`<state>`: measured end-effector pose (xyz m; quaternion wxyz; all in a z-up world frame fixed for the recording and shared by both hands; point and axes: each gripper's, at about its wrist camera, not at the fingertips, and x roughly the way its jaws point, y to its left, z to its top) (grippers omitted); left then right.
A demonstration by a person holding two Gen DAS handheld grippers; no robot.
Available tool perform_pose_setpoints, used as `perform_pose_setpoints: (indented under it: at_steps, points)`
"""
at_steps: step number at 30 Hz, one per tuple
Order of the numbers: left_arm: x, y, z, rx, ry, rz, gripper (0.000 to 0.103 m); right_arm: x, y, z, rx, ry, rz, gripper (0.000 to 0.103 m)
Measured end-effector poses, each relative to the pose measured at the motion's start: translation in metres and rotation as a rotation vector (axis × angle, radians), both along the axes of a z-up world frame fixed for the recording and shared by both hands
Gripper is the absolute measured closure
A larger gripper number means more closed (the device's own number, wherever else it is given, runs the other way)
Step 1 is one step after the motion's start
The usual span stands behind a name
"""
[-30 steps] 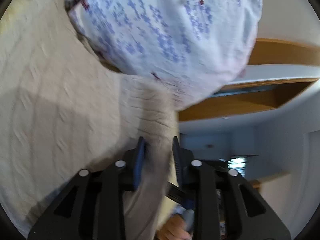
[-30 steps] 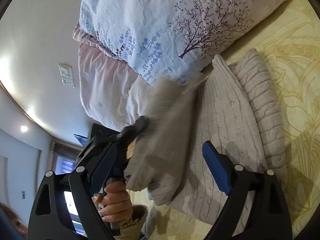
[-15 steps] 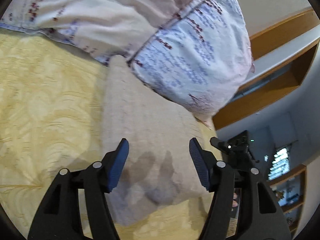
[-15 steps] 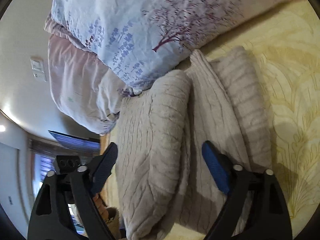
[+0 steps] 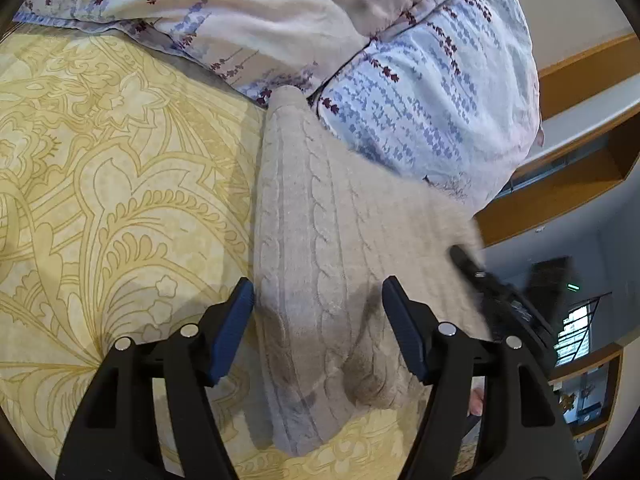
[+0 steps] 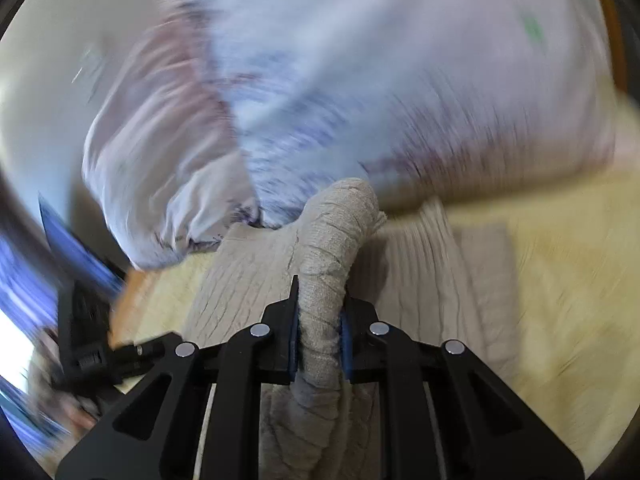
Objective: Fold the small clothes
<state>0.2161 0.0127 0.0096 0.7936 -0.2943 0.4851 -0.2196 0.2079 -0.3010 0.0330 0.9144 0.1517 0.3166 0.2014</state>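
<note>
A beige cable-knit sweater [image 5: 320,248] lies folded lengthwise on the yellow patterned bedspread [image 5: 120,184], its far end against the pillows. My left gripper [image 5: 318,320] is open, its blue pads on either side of the sweater's near end, holding nothing. In the right wrist view, my right gripper [image 6: 320,336] is shut on a bunched fold of the sweater [image 6: 332,248] and lifts it above the rest of the garment. The right gripper's black frame [image 5: 492,292] shows at the sweater's right edge in the left wrist view.
Floral white-and-blue pillows [image 5: 400,64] are stacked at the head of the bed, touching the sweater. A wooden shelf and wall [image 5: 580,120] lie to the right beyond the bed. The right wrist view is motion-blurred.
My left gripper let go of the sweater, opened and settled over its near end. My right gripper, open before, has shut on a fold of the sweater and is moving fast.
</note>
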Motion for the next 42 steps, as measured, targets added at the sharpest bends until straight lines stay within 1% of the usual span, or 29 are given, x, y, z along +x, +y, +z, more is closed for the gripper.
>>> perform_pose_setpoints:
  at_steps: [1,2,4,7,8,10,12,14,15,16,17,18,20,21,22,23,24,26,27,29,32,33,35,37,42]
  points:
    - [-0.001,0.0,0.0,0.001,0.0,-0.005,0.036,-0.008,0.008,0.008,-0.067,-0.054,0.004,0.087]
    - [-0.001,-0.001,0.0,0.004,-0.003,-0.014,0.036,-0.019,0.018,0.017,-0.157,-0.123,0.004,0.088]
    - [-0.003,-0.003,0.001,0.012,-0.013,-0.029,0.036,-0.031,0.026,0.026,-0.259,-0.197,-0.007,0.088]
    - [-0.004,-0.011,0.003,0.016,-0.03,-0.067,0.036,-0.04,0.024,0.032,-0.343,-0.259,-0.064,0.088]
    - [-0.006,-0.014,0.004,0.022,-0.035,-0.083,0.036,-0.041,0.018,0.032,-0.371,-0.269,-0.094,0.088]
    - [-0.008,-0.02,0.005,0.033,-0.043,-0.103,0.035,-0.038,0.012,0.03,-0.394,-0.267,-0.124,0.088]
    - [-0.011,-0.027,0.005,0.039,-0.05,-0.137,0.035,-0.033,-0.002,0.019,-0.398,-0.227,-0.156,0.088]
    - [-0.015,-0.033,0.005,0.047,-0.058,-0.165,0.035,-0.022,-0.015,-0.001,-0.389,-0.146,-0.182,0.088]
    - [-0.017,-0.035,0.005,0.055,-0.061,-0.174,0.035,-0.019,-0.022,-0.011,-0.376,-0.101,-0.19,0.088]
    - [-0.019,-0.037,0.004,0.061,-0.063,-0.185,0.035,-0.011,-0.029,-0.023,-0.344,-0.035,-0.197,0.088]
    - [-0.02,-0.039,0.004,0.065,-0.065,-0.194,0.035,-0.008,-0.036,-0.031,-0.307,0.007,-0.203,0.087]
    - [-0.021,-0.039,0.004,0.067,-0.065,-0.2,0.035,-0.006,-0.047,-0.038,-0.234,0.048,-0.21,0.084]
    - [-0.025,-0.04,0.003,0.065,-0.06,-0.21,0.035,-0.012,-0.064,-0.035,-0.138,0.064,-0.247,0.073]
    - [-0.028,-0.038,0.002,0.057,-0.057,-0.214,0.035,-0.019,-0.074,-0.031,-0.092,0.064,-0.27,0.062]
    - [-0.03,-0.037,0.001,0.051,-0.054,-0.214,0.034,-0.026,-0.081,-0.028,-0.053,0.06,-0.283,0.046]
    - [-0.032,-0.036,0.0,0.04,-0.051,-0.212,0.034,-0.037,-0.093,-0.025,0.023,0.057,-0.293,0.039]
    - [-0.036,-0.033,-0.001,0.022,-0.042,-0.21,0.034,-0.046,-0.101,-0.025,0.083,0.06,-0.286,0.035]
    - [-0.04,-0.031,-0.003,0.005,-0.033,-0.202,0.034,-0.06,-0.112,-0.028,0.185,0.086,-0.248,0.035]
    - [-0.042,-0.03,-0.003,-0.005,-0.028,-0.199,0.034,-0.066,-0.116,-0.03,0.218,0.096,-0.234,0.035]
    - [-0.047,-0.029,-0.005,-0.015,-0.019,-0.195,0.035,-0.078,-0.118,-0.033,0.252,0.11,-0.212,0.035]
    - [-0.051,-0.031,-0.007,-0.022,-0.001,-0.197,0.036,-0.09,-0.112,-0.037,0.262,0.127,-0.185,0.037]
    - [-0.053,-0.031,-0.008,-0.022,0.005,-0.196,0.036,-0.094,-0.109,-0.039,0.264,0.128,-0.168,0.04]
    - [-0.055,-0.032,-0.009,-0.017,0.011,-0.197,0.039,-0.101,-0.102,-0.04,0.256,0.133,-0.142,0.041]
    - [-0.057,-0.032,-0.011,-0.018,0.017,-0.202,0.04,-0.107,-0.096,-0.04,0.249,0.138,-0.123,0.045]
    - [-0.063,-0.037,-0.013,-0.014,0.028,-0.218,0.051,-0.109,-0.085,-0.045,0.23,0.142,-0.097,0.056]
